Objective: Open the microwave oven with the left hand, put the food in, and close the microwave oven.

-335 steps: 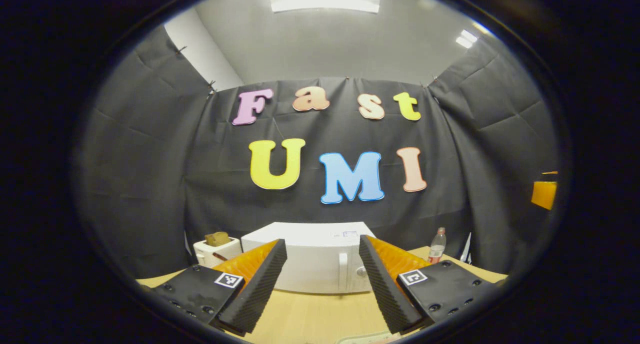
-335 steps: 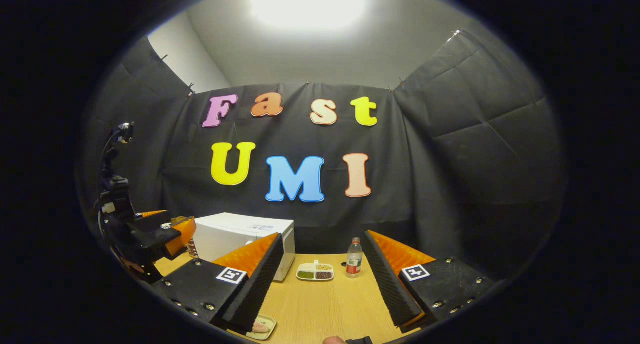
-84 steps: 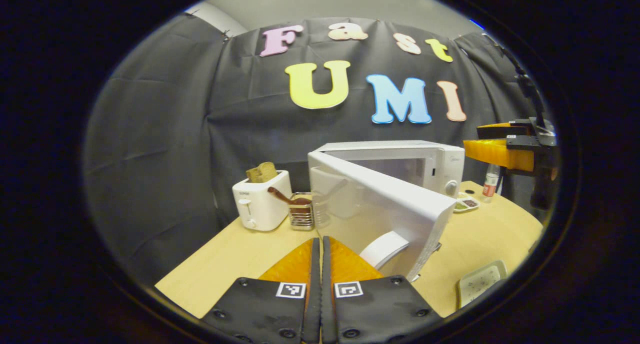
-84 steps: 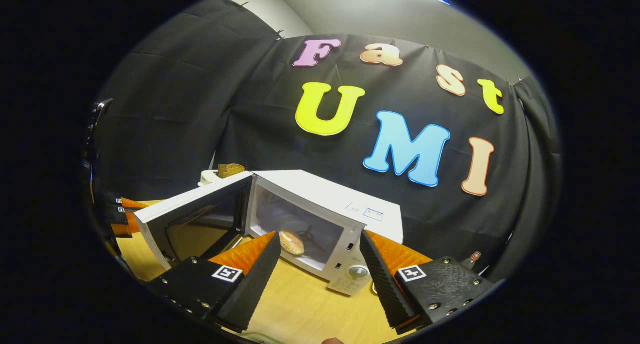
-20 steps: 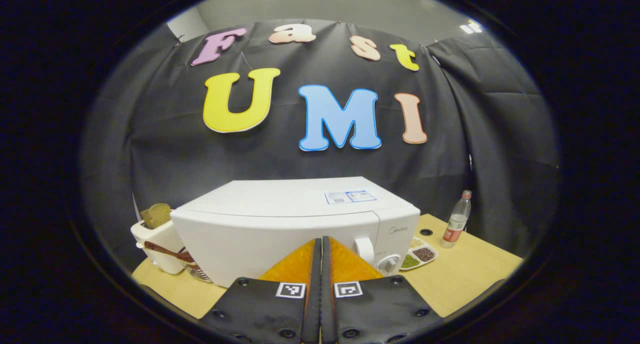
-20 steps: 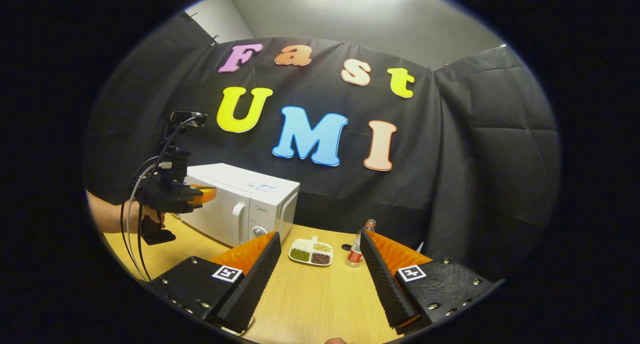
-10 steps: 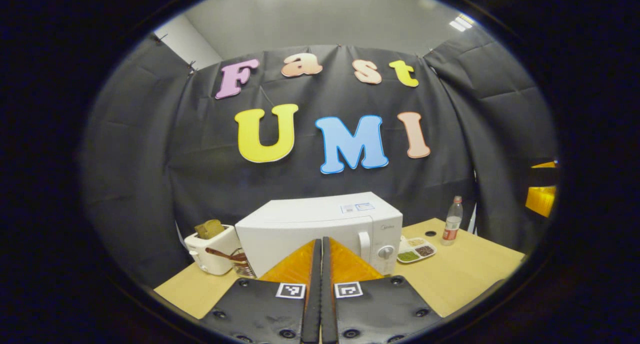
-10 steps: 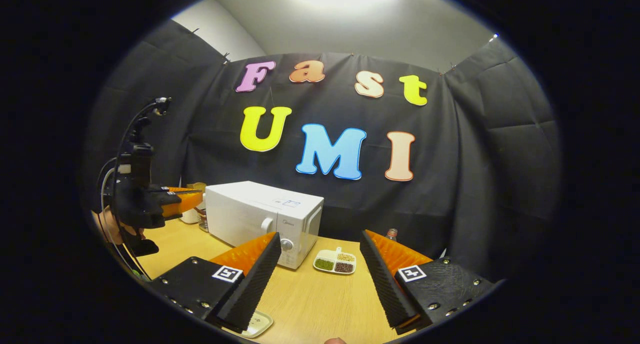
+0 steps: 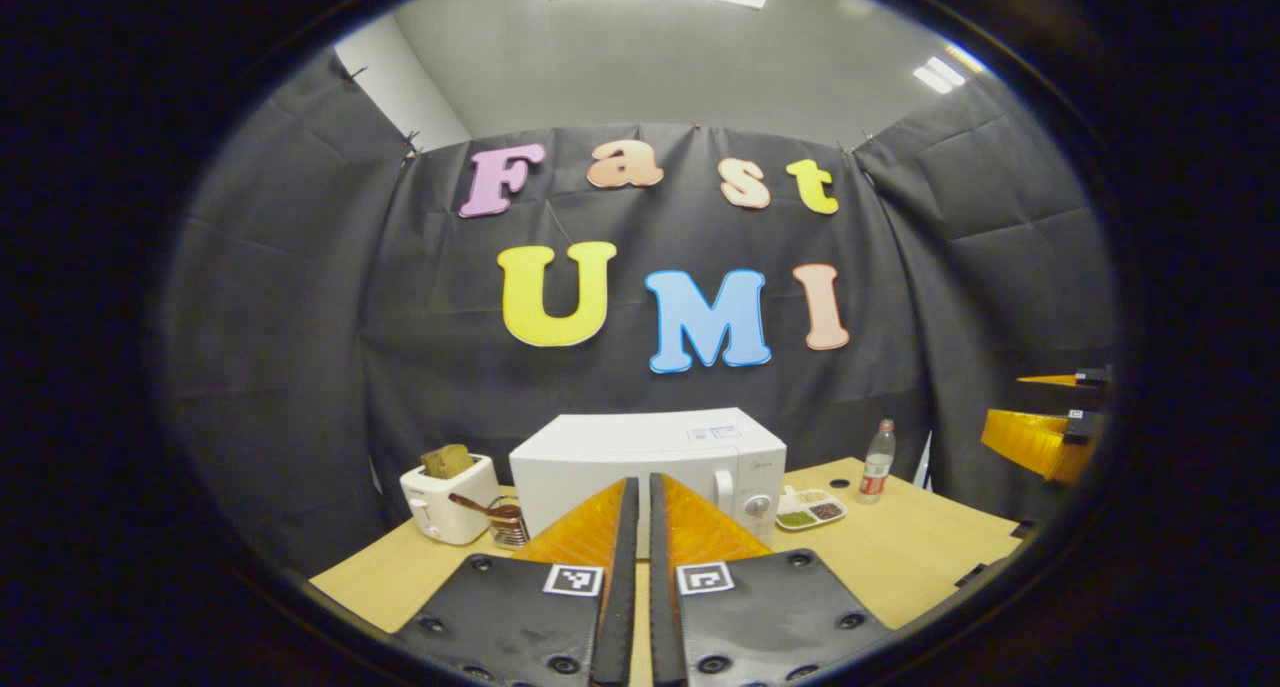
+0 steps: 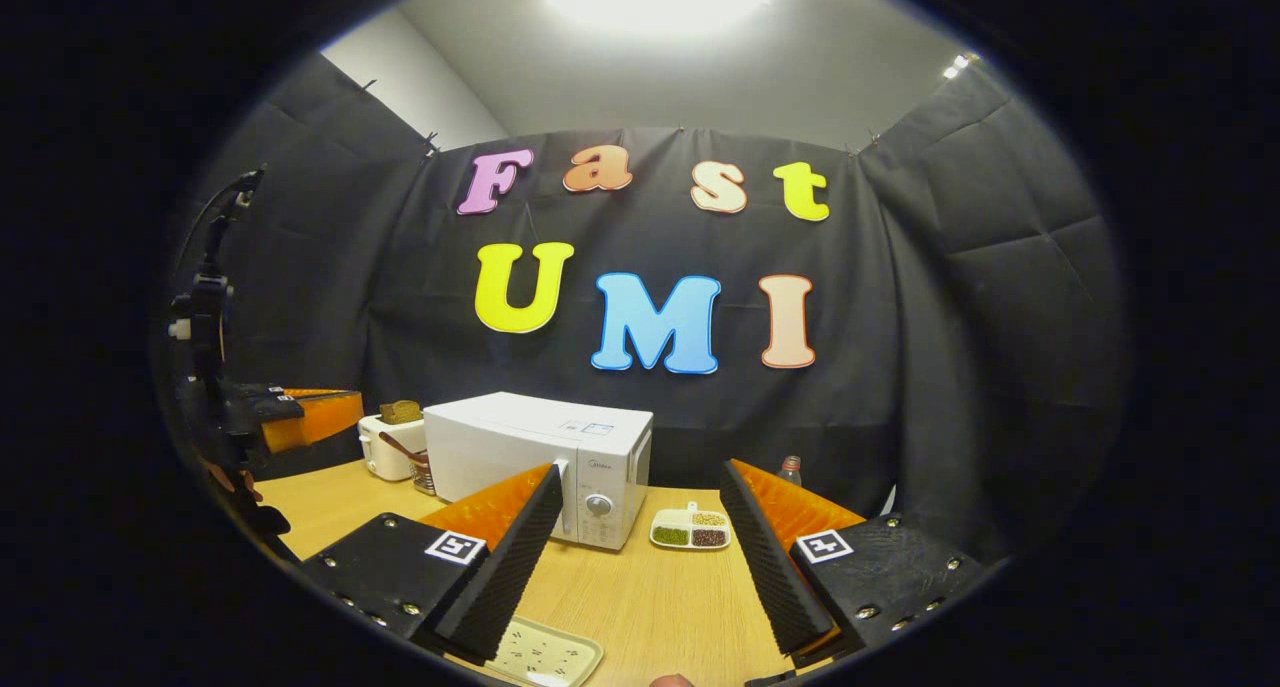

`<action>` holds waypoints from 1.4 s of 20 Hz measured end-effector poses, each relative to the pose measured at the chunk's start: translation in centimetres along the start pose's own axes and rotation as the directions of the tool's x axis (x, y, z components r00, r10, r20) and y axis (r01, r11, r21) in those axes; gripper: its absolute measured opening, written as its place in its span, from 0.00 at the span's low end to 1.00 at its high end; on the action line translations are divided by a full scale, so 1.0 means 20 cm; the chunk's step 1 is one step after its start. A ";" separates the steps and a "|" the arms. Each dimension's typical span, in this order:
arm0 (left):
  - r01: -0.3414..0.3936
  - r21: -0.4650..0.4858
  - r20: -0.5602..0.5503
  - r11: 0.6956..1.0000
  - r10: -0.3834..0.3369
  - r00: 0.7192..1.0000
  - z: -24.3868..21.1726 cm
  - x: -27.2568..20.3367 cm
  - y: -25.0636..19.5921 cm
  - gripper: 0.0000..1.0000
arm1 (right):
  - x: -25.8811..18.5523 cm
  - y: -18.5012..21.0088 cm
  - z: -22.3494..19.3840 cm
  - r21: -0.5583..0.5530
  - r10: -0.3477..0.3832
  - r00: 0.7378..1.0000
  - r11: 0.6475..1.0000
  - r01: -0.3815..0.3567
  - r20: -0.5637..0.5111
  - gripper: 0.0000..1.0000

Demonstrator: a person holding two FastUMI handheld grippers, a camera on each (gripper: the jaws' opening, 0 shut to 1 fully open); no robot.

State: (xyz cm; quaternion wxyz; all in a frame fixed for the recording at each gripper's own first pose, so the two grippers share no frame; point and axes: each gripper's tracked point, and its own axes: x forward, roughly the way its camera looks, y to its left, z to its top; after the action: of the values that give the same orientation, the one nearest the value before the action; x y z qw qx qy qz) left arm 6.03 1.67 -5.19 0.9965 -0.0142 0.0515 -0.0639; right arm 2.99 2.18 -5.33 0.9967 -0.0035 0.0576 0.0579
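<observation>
The table [image 10: 640, 597] shows a pale wood grain with a smooth, matt finish. The microwave [image 10: 540, 445] wears a white casing, smooth and lightly glossy, with a paper-looking sticker on top. Beside it the toaster [image 9: 448, 505] looks like smooth white plastic. The bottle [image 9: 877, 461] is clear plastic with a glossy label. The divided dish [image 10: 690, 529] is shiny white, the tray [image 10: 545, 655] at the near edge pale and smooth. The right gripper [image 10: 640, 557] carries ridged black foam pads [image 10: 505, 567] on orange plastic backing, bolted to grainy matt black plates. The left gripper [image 9: 636, 567] has the same orange plastic and dull black plates. The wall is matt black cloth, creased.
</observation>
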 end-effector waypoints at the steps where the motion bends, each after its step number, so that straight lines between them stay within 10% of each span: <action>1: 0.000 0.005 0.013 1.000 0.000 1.000 0.02 -0.04 0.03 0.29 | -0.02 0.02 0.01 0.002 -0.008 1.000 1.000 0.008 0.003 0.97; 5: -0.014 0.006 0.028 1.000 0.014 1.000 0.03 -0.16 0.16 0.85 | -0.09 0.09 0.03 -0.007 -0.031 0.999 1.000 0.031 0.010 0.97; 7: -0.043 0.000 0.039 0.999 0.042 0.998 0.05 -0.20 0.23 0.97 | -0.12 0.13 0.05 0.001 -0.044 0.999 0.999 0.044 0.020 0.97; 28: -0.103 -0.001 0.076 0.995 0.103 0.992 0.10 -0.30 0.39 0.98 | -0.17 0.30 0.14 -0.023 -0.031 0.999 0.999 0.031 0.039 0.97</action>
State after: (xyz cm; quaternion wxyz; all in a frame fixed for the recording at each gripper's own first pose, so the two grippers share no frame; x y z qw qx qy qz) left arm 1.22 10.26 -2.80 0.9997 -0.0124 0.0144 -0.0118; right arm -0.73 7.80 -2.14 0.9983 -0.0148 0.0375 0.0431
